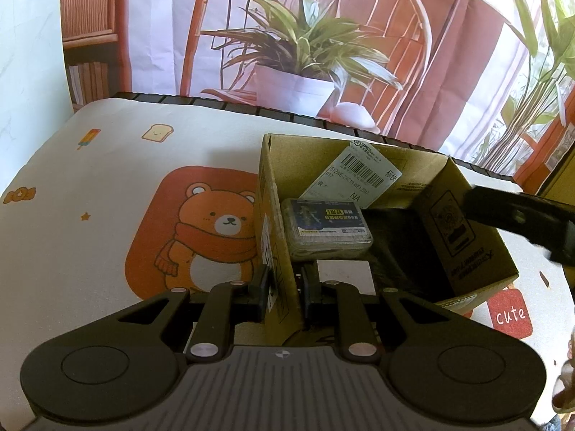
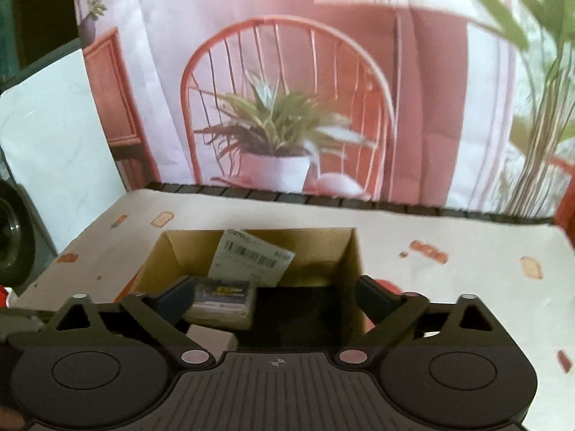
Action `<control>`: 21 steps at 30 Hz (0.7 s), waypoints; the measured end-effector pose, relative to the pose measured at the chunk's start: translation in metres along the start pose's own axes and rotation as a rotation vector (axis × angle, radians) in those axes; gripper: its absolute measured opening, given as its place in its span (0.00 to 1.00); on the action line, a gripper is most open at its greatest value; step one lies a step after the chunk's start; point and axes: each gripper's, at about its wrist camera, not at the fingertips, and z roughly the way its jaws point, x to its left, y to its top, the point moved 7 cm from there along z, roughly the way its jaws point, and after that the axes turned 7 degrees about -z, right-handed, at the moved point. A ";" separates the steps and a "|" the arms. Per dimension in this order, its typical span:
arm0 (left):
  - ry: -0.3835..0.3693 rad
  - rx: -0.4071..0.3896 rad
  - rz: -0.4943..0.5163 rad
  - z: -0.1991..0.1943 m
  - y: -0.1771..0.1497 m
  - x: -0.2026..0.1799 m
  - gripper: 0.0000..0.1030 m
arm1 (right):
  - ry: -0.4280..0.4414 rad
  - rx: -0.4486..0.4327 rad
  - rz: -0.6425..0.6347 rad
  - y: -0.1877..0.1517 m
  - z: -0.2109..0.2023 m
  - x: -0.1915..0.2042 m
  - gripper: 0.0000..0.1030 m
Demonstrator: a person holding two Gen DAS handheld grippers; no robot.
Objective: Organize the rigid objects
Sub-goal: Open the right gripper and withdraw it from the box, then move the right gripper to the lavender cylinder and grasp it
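An open cardboard box (image 1: 470, 251) stands on the table, also seen in the right wrist view (image 2: 316, 248). Inside lie a clear plastic case with a dark label (image 1: 327, 230) (image 2: 222, 301), a white flat item (image 1: 345, 274) and a dark object (image 1: 399, 248). A shipping label (image 1: 354, 176) sticks to the inner back wall. My left gripper (image 1: 284, 292) is shut on the box's near left wall. My right gripper (image 2: 273, 296) is open and hovers above the box; one of its fingers (image 1: 517, 222) shows over the box's right side.
The table carries a white mat with a bear print (image 1: 212, 233) and a red "cute" patch (image 1: 510, 314). A printed backdrop with a chair and plant (image 1: 305, 46) hangs behind the table's far edge. A dark round appliance (image 2: 10, 237) stands at the left.
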 end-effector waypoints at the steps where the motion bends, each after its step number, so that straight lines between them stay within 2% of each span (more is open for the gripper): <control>1: 0.000 0.000 -0.001 0.000 0.000 0.000 0.19 | -0.002 -0.016 -0.015 -0.002 -0.006 -0.001 1.00; 12: 0.000 0.000 0.001 0.000 0.000 0.000 0.19 | -0.019 -0.073 -0.050 -0.039 -0.045 -0.011 1.00; 21: 0.002 0.002 0.004 0.001 -0.003 0.002 0.19 | -0.006 0.042 -0.061 -0.095 -0.039 -0.008 1.00</control>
